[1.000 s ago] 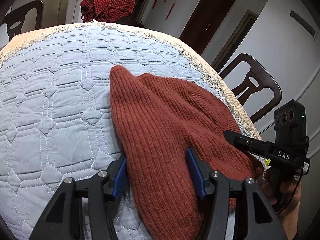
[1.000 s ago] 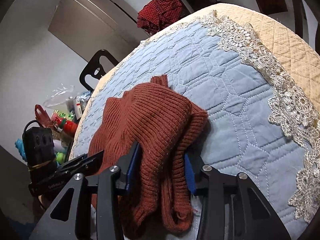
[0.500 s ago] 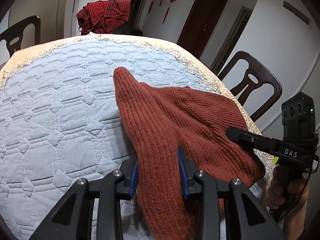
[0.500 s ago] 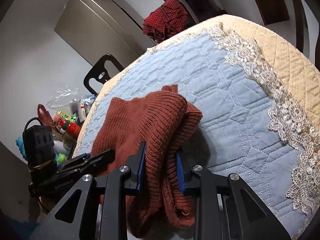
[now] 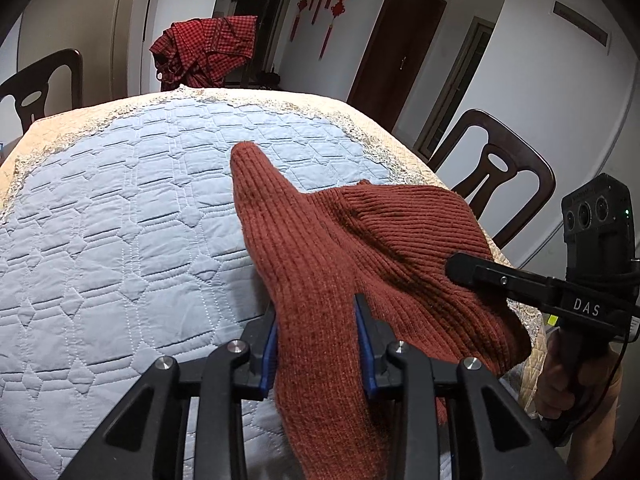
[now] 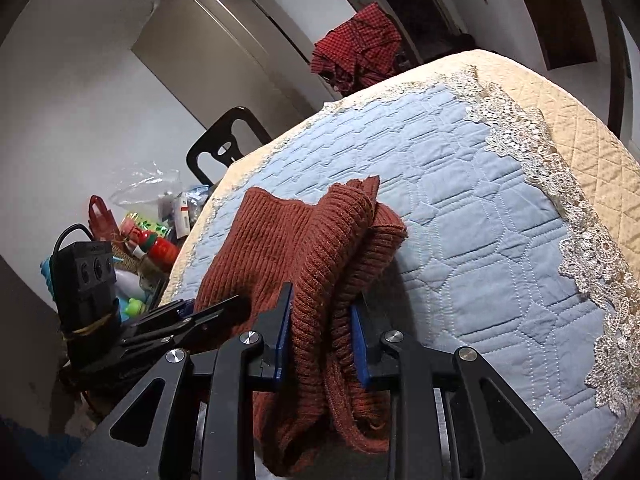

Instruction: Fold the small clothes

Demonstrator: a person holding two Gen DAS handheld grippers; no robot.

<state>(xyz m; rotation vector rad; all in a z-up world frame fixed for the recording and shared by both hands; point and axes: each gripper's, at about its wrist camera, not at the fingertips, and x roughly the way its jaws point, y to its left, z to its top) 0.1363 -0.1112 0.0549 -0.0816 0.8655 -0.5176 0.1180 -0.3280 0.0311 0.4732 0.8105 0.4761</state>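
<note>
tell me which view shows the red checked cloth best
The left wrist view: the red checked cloth hangs behind the table, upright and unblocked. The right wrist view shows the same cloth tilted and more distorted near the frame's top.

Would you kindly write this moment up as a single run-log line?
left gripper: shut on rust knit sweater | right gripper: shut on sweater's bunched edge | sweater: partly on quilted table cover | fold: not yet done

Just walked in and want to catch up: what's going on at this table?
A person is folding a rust-red knitted sweater on a table covered with a blue quilted cloth. The left gripper and the right gripper are each clamped on a bunch of the sweater near the table's edge. A red checked garment lies heaped at the table's far end.
</note>
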